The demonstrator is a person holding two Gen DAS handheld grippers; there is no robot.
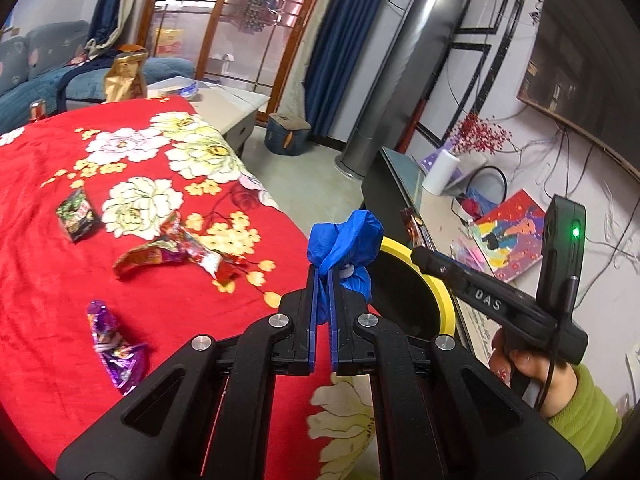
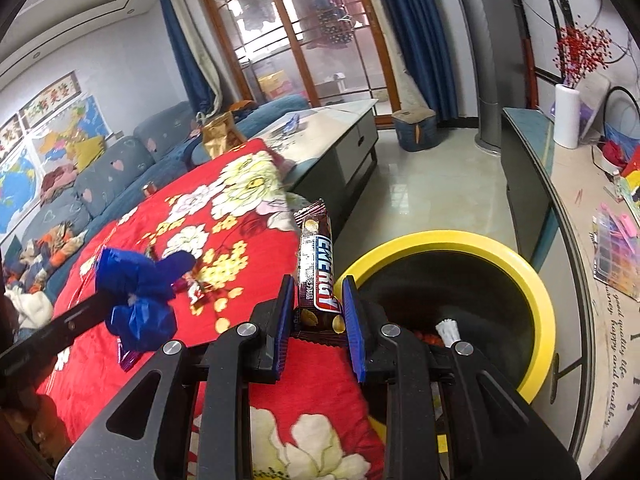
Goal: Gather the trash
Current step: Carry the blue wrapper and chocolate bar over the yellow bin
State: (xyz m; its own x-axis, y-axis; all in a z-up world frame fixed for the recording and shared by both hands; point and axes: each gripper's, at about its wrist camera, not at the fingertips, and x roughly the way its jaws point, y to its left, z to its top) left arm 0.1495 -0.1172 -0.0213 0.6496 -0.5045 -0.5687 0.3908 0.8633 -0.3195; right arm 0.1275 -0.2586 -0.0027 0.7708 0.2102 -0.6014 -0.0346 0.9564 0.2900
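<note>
Pinching crumpled blue plastic [image 1: 344, 240], left gripper [image 1: 323, 276] fingers shut — right gripper [image 2: 316, 312] clamps glossy energy bar [image 2: 316, 264].

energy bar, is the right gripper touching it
Touching: the right wrist view shows the right gripper shut on the energy bar, both pads pressed against its lower end.

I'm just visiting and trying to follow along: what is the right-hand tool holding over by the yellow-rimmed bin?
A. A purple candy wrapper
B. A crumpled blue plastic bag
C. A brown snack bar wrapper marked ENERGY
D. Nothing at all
C: in the right wrist view the right tool is closed on the ENERGY bar wrapper, beside the yellow-rimmed bin; the blue plastic bag is in the left tool.
</note>
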